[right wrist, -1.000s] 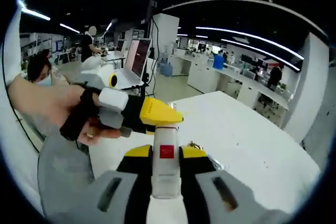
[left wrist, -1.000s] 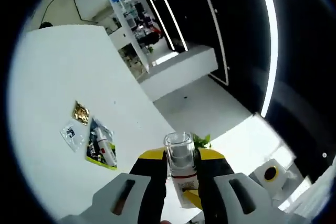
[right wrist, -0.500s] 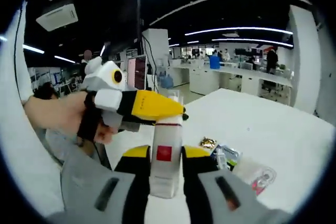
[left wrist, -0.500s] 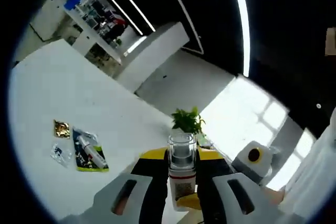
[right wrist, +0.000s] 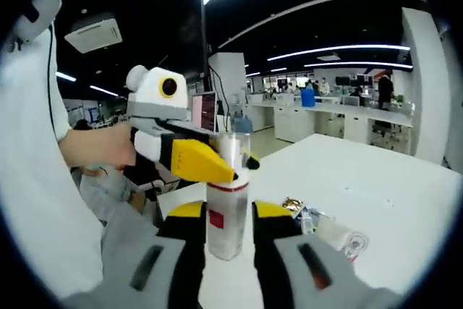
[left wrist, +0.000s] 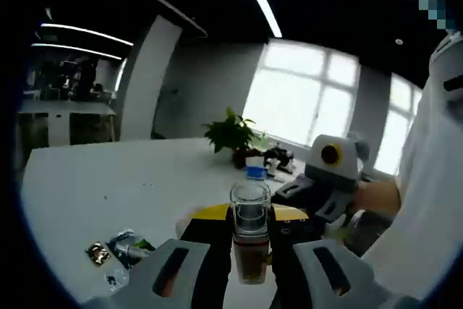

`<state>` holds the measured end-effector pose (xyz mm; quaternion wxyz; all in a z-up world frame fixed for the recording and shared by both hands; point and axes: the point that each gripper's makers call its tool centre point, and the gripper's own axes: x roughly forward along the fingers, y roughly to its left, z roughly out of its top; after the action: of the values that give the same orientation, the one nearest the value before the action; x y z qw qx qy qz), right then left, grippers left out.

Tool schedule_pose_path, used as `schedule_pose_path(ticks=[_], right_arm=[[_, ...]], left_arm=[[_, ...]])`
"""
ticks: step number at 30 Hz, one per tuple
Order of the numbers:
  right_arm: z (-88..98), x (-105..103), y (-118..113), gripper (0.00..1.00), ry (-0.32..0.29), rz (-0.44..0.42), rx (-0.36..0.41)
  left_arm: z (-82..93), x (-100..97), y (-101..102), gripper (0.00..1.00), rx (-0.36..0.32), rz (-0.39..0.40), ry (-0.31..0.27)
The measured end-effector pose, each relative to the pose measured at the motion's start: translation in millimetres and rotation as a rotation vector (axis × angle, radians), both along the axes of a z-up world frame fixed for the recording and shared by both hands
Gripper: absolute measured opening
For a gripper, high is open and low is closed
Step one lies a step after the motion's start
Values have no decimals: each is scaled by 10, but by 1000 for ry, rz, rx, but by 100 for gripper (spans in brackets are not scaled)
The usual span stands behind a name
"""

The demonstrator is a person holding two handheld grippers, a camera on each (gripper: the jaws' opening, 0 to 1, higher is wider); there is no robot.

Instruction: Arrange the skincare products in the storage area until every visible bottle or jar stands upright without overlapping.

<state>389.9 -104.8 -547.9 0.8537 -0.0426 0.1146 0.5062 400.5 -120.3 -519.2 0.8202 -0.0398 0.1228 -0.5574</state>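
**A:** Where is the bottle?

**B:** One small bottle (right wrist: 227,204) is held up in the air above the white desk (right wrist: 376,186), and both grippers are clamped on it. In the right gripper view it stands upright. It is pale, with a red square label and a clear cap (right wrist: 233,148). The right gripper (right wrist: 223,231) grasps its lower body between two yellow-tipped jaws.

**A:** And the other gripper?

**B:** The left gripper (right wrist: 239,168) comes in from the left of that view, held by a person's hand (right wrist: 108,151). Its yellow jaws are closed on the bottle just under the cap. In the left gripper view, the clear cap (left wrist: 250,208) rises between that gripper's own jaws, with the bottle body (left wrist: 250,262) below it. The left gripper (left wrist: 250,233) is clenched on the bottle there too.

**A:** What lies around it?

**B:** On the desk (left wrist: 94,186), low and to the left in the left gripper view, lie a few small packets (left wrist: 119,251), one of them gold. The right gripper view has the same packets (right wrist: 325,231) lying flat, to the right of the bottle. Farther back on the desk stands a green potted plant (left wrist: 231,134). To the right of the left gripper view is the person's white sleeve (left wrist: 427,200). The room behind is a large office with windows and ceiling strip lights.
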Motion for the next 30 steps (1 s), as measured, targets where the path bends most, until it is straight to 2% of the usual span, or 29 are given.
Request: schedule_pose_path(ticks=[1, 5, 7, 10, 16, 22, 30], right_arm=[[19, -8, -14, 23, -4, 2, 2], [78, -48, -47, 25, -17, 7, 15], [123, -96, -36, 26, -23, 18, 35], [194, -162, -16, 27, -27, 19, 69], [217, -242, -11, 24, -42, 17, 76], [208, -276, -40, 23, -56, -31, 82], [93, -188, -110, 23, -106, -168, 51]], left_arm=[[37, -18, -29, 16, -1, -15, -17], [165, -99, -90, 16, -46, -59, -20], [193, -156, -124, 16, -40, -80, -36], [188, -248, -167, 16, -18, -119, -54], [188, -384, -246, 16, -17, -163, -69], [176, -392, -253, 16, -17, -173, -67], [64, -324, -301, 17, 58, -153, -87]])
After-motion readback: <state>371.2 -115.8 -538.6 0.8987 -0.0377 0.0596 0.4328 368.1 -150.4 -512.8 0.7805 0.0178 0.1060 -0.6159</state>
